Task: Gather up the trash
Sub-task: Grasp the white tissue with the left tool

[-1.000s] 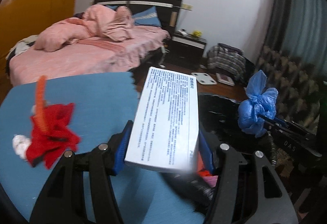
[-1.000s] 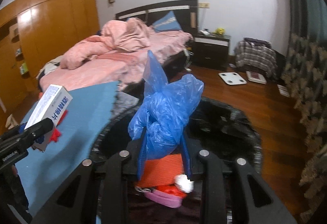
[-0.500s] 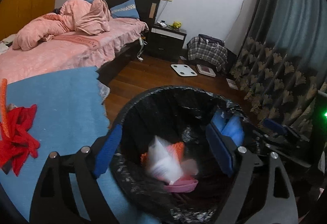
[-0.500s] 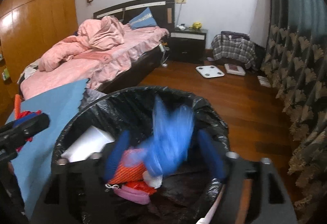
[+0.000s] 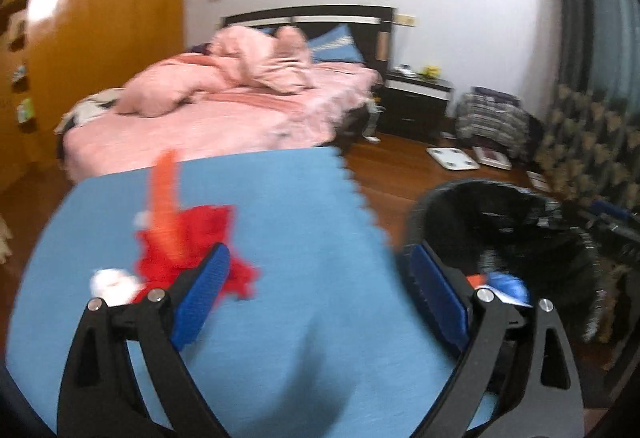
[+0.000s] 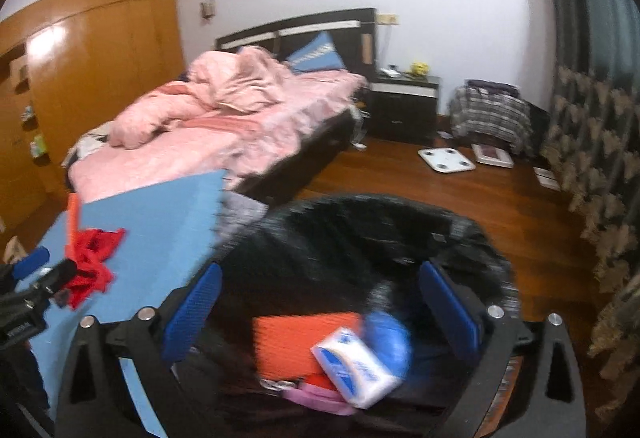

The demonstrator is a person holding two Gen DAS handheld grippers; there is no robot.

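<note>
A bin (image 6: 460, 234) is placed on the floor (image 6: 420, 190) to the right of a mat (image 5: 280, 218), just beside its edge. Inside the bin, a box (image 6: 354, 366) is laid over a flat pad (image 6: 296, 342), with a crumpled bag (image 6: 390, 338) to its right. On the mat, a scrap of cloth (image 5: 192, 238) is found with a stick (image 5: 164, 198) across it. A bed (image 5: 224, 118) is set behind the mat, a nightstand (image 5: 416, 110) to its right, and a scale (image 5: 452, 158) lies on the floor before the nightstand.

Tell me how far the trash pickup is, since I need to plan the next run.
Done: the white box and blue bag lie in the black-lined bin. In hand: nothing; the left gripper and right gripper are both open. Left: the red scrap, orange strip and white wad on the blue mat.
</note>
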